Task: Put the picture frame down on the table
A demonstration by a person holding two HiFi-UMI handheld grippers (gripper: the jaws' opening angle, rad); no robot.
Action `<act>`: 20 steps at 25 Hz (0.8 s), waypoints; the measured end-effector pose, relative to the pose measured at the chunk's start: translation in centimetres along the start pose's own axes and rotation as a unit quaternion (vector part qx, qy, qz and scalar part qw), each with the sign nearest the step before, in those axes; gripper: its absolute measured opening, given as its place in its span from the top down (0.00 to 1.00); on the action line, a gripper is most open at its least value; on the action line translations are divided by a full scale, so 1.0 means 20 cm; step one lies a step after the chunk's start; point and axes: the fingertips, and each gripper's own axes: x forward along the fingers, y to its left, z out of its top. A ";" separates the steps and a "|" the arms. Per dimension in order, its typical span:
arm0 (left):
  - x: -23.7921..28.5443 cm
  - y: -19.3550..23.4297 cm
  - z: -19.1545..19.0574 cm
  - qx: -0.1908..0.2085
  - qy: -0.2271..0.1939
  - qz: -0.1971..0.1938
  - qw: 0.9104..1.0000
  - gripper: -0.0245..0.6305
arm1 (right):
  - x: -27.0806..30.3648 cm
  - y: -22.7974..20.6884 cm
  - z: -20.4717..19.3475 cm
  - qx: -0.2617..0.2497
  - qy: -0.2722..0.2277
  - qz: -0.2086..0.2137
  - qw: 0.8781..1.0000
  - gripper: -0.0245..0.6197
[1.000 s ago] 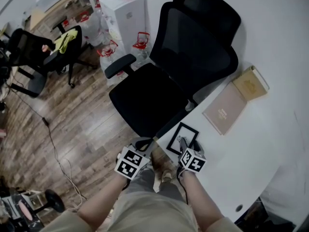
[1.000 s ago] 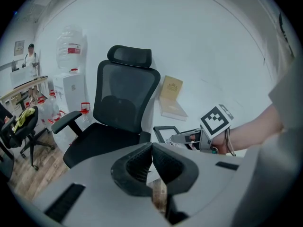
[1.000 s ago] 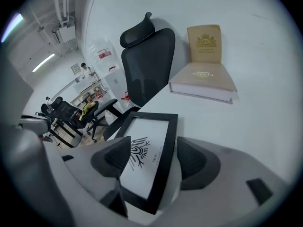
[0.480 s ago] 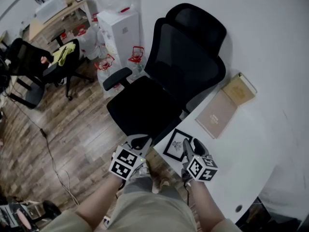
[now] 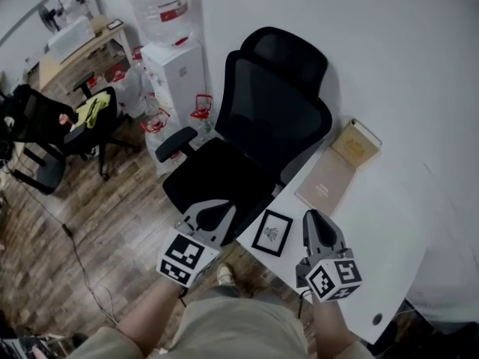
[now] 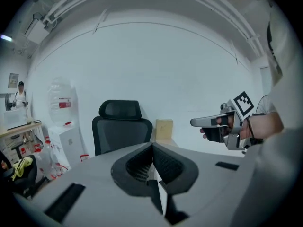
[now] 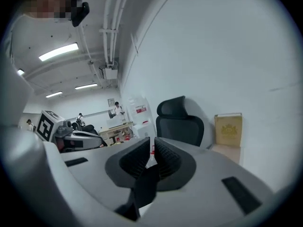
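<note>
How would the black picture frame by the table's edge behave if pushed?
The picture frame lies flat on the smooth white table, so it would probably slide, not tip. It looks small and thin, so likely light and stiff. It sits near the edge; a push toward the chair might drop it off.

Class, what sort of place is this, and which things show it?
Probably an office: a black mesh swivel chair at a white table, a white water dispenser with a clear bottle, and a wooden desk beyond.
</note>
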 end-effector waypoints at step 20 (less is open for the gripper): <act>-0.20 -0.21 0.59 0.041 -0.134 -0.026 0.990 0.93 | -0.43 0.26 0.67 -0.099 -0.137 0.027 0.985 0.92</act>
